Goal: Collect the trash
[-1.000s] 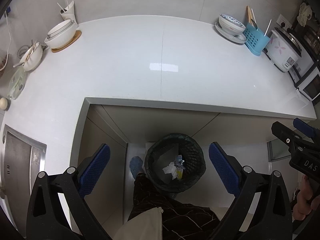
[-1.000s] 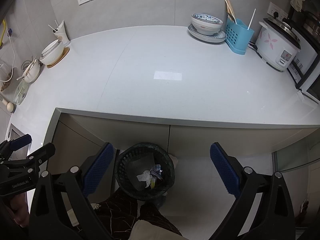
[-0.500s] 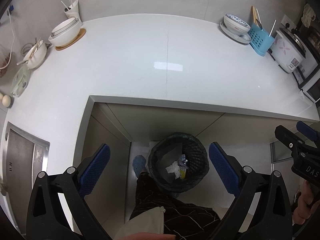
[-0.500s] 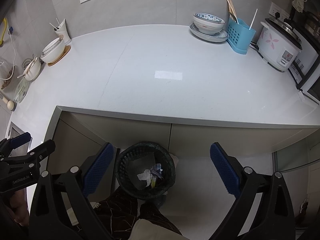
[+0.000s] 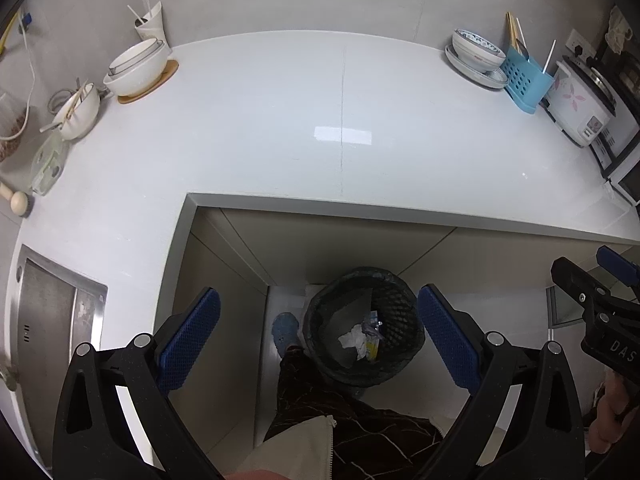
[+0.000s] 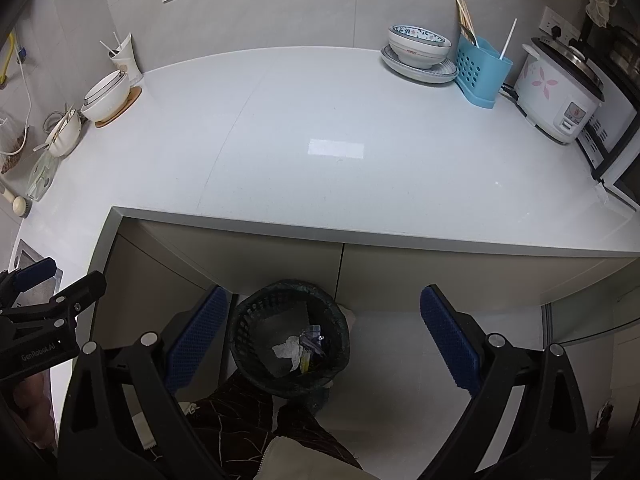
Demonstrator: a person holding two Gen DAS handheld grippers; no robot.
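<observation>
Two grippers hang over the floor in front of the white counter (image 6: 320,128), and we hold both with jaws spread wide and nothing between the blue pads. Our left gripper (image 5: 318,336) looks down on the black mesh bin (image 5: 362,334), which stands on the floor below the counter's front edge, against the cabinet fronts. Our right gripper (image 6: 324,332) frames the same bin (image 6: 290,338) from the other side. Inside the bin lie the crumpled white paper (image 6: 287,350), a yellow scrap and some clear wrapping, all bunched together on the bottom. We see our dark patterned trouser leg (image 5: 320,396) and a blue slipper (image 5: 285,330) just beside the bin.

Along the counter's back edge, at the right, a patterned bowl (image 6: 418,46) sits on a plate, touching a blue utensil holder (image 6: 482,72) with chopsticks in it; a white rice cooker (image 6: 558,92) stands just beside that, near the right corner. At the back left corner a white bowl (image 6: 106,96) rests on a wooden coaster, with a white cup (image 6: 126,56) of sticks behind it by the wall. Farther along the left edge sit another bowl (image 5: 78,110) with chopsticks and a pale green lid (image 5: 48,162). A steel sink (image 5: 44,328) is set into the counter's left arm.
</observation>
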